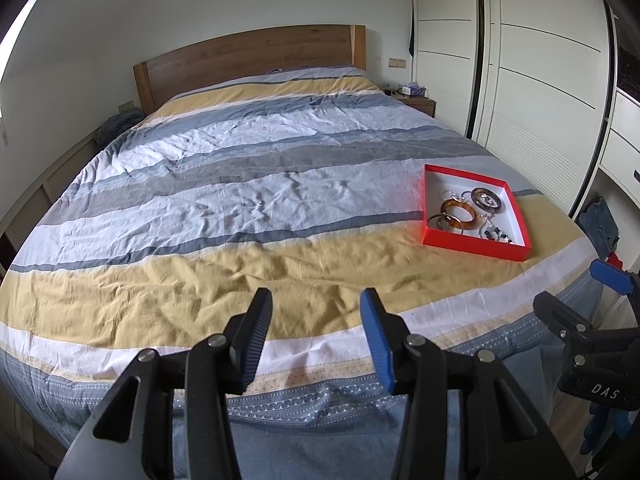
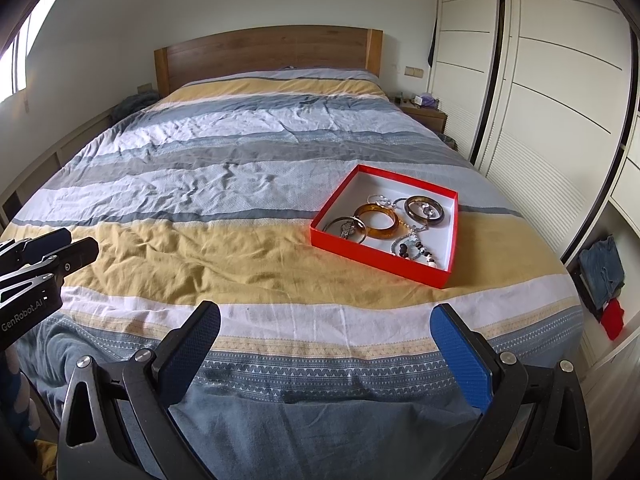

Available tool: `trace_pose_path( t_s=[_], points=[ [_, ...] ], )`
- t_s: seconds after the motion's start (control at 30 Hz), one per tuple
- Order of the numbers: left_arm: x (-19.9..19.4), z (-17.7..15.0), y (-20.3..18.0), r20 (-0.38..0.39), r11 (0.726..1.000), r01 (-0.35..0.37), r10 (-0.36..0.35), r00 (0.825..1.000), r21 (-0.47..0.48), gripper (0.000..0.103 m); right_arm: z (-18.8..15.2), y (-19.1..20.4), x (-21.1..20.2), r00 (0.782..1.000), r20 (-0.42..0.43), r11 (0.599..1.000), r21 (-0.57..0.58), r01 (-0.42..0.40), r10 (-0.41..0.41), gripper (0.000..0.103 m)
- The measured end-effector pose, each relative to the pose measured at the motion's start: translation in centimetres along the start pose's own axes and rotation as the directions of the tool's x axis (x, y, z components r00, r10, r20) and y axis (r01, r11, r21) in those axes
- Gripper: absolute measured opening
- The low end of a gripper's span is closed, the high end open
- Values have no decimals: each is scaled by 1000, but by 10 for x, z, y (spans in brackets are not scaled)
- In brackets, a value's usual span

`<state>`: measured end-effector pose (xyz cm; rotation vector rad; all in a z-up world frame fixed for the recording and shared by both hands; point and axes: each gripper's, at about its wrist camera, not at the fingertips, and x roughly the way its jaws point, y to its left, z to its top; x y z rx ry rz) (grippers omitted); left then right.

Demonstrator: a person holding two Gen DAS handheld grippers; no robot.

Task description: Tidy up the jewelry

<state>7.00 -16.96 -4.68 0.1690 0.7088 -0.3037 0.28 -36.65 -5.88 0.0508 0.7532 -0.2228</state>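
Red box [image 2: 384,256] w/ bangles [image 2: 376,222] sits on bed [image 2: 200,256], ahead and to the right of both tools. My right tool [image 2: 326,334] is wide, empty, and nearer; left tool [image 1: 316,322] narrower, also empty.

striped bed [image 2: 248,168] with wooden headboard [image 2: 268,54], white wardrobe [image 2: 560,92], daylit window [image 2: 16,64]

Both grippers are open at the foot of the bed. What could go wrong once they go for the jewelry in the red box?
1. The bangles, rings and bead necklace overlap, so lifting one may drag others.
2. The red box sits on a soft, wrinkled duvet near the bed's right edge; a push might tip or slide it.
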Motion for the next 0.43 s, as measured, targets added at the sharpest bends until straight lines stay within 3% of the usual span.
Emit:
trace_pose_path(
  t_s=[0.43],
  points=[
    [2,-1,0,-13,1000,6,-6,1000,-1,44,0,-1,0,1000,-2,1000,0,0,0,103]
  ],
)
